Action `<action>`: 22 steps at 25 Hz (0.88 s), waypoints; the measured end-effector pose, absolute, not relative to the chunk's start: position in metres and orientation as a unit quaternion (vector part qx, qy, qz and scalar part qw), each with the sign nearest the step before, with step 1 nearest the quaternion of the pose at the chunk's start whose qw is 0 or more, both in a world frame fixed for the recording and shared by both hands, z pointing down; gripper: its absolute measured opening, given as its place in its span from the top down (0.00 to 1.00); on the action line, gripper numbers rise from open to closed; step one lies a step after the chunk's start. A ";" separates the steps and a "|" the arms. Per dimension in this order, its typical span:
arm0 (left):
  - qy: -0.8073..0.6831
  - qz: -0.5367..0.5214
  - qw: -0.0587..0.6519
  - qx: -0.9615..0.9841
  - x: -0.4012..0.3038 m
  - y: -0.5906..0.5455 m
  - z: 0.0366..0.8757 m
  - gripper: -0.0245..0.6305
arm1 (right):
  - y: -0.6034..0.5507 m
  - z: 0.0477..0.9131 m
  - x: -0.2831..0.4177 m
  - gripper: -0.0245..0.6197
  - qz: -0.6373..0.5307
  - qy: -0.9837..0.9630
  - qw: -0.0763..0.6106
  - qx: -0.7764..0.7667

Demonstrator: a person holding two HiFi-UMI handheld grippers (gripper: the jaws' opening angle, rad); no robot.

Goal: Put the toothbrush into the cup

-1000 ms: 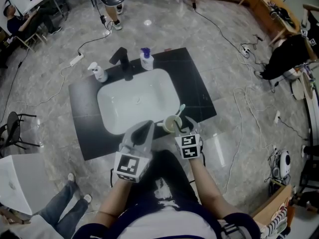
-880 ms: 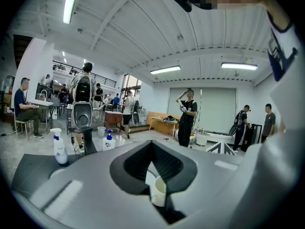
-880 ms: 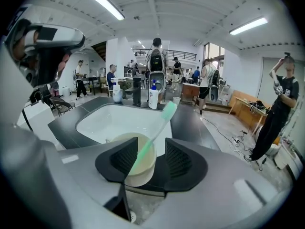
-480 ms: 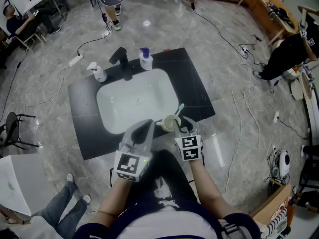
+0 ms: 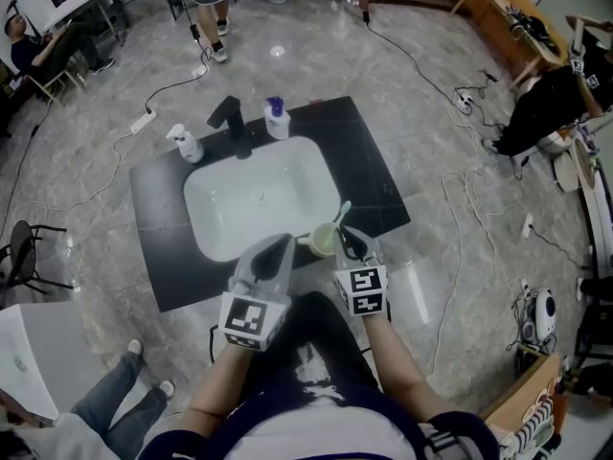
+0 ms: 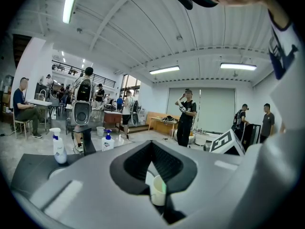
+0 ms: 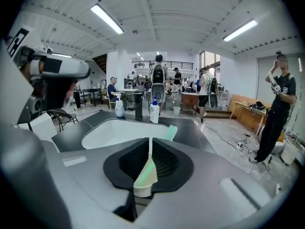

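A: Where's the toothbrush (image 5: 344, 211)?
B: In the cup (image 5: 323, 241), its head leaning out just past the right gripper (image 7: 150, 144) tips.
A: And that one's jaws?
B: They have just been closing and are down to a thin slit. The cup shows through it from below, and nothing is pinched.
A: The left gripper (image 6: 152, 144)?
B: Its jaws are close together too, on nothing. The cup sits ahead of its tips.
A: Is the cup on the counter (image 5: 369, 161)?
B: Yes, at the sink's (image 5: 192, 199) near rim, between both sets of tips.

Loose cables (image 5: 412, 56) cross the grey marble floor (image 5: 326, 65) under strip lights (image 7: 107, 18).
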State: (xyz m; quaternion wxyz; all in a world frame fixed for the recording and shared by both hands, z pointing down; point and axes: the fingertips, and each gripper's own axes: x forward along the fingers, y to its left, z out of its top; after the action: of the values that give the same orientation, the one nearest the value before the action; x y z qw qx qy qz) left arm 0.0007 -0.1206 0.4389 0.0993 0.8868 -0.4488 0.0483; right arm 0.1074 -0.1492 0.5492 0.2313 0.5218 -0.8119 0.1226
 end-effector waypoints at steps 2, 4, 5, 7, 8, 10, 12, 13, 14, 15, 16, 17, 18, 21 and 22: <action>-0.448 0.047 0.099 0.887 0.000 -0.121 0.438 0.96 | -0.148 0.543 0.105 0.93 0.120 -0.815 0.223 0.521; -0.448 0.046 0.098 0.888 0.000 -0.121 0.437 0.96 | -0.148 0.536 0.102 0.94 0.116 -0.818 0.215 0.520; -0.447 0.045 0.097 0.888 -0.001 -0.122 0.437 0.96 | -0.148 0.532 0.100 0.95 0.116 -0.820 0.210 0.520; -0.447 0.044 0.095 0.888 -0.002 -0.122 0.436 0.96 | -0.147 0.525 0.096 0.95 0.118 -0.824 0.199 0.518; -0.447 0.043 0.095 0.888 -0.002 -0.121 0.436 0.96 | -0.146 0.521 0.094 0.95 0.121 -0.825 0.193 0.516; -0.446 0.042 0.094 0.889 -0.003 -0.121 0.435 0.96 | -0.144 0.514 0.090 0.95 0.125 -0.828 0.183 0.514; -0.447 0.041 0.092 0.889 -0.004 -0.121 0.434 0.96 | -0.144 0.507 0.086 0.95 0.127 -0.830 0.177 0.513; -0.447 0.040 0.091 0.889 -0.005 -0.121 0.433 0.96 | -0.144 0.503 0.084 0.95 0.128 -0.831 0.175 0.512; -0.448 0.039 0.091 0.889 -0.006 -0.121 0.432 0.96 | -0.143 0.500 0.082 0.95 0.129 -0.833 0.172 0.511; -0.448 0.037 0.090 0.889 -0.006 -0.121 0.430 0.96 | -0.142 0.496 0.081 0.95 0.128 -0.834 0.170 0.510; -0.448 0.036 0.089 0.889 -0.006 -0.121 0.429 0.96 | -0.141 0.492 0.079 0.96 0.128 -0.835 0.167 0.508; -0.448 0.035 0.089 0.889 -0.006 -0.121 0.428 0.96 | -0.140 0.489 0.078 0.96 0.127 -0.837 0.164 0.507; -0.448 0.034 0.088 0.889 -0.006 -0.120 0.427 0.96 | -0.139 0.486 0.076 0.96 0.127 -0.838 0.160 0.506; -0.444 0.032 0.086 0.891 -0.004 -0.119 0.424 0.96 | -0.134 0.477 0.072 0.96 0.131 -0.843 0.147 0.501; -0.443 0.031 0.085 0.892 -0.004 -0.118 0.423 0.96 | -0.132 0.473 0.070 0.96 0.133 -0.845 0.140 0.499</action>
State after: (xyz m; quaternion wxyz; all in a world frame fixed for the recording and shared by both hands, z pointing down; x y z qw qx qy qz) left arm -0.0036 -0.1180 0.4233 0.0854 0.8921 -0.4426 0.0312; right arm 0.0702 -0.1321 0.4729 0.1405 0.4986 -0.8449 0.1334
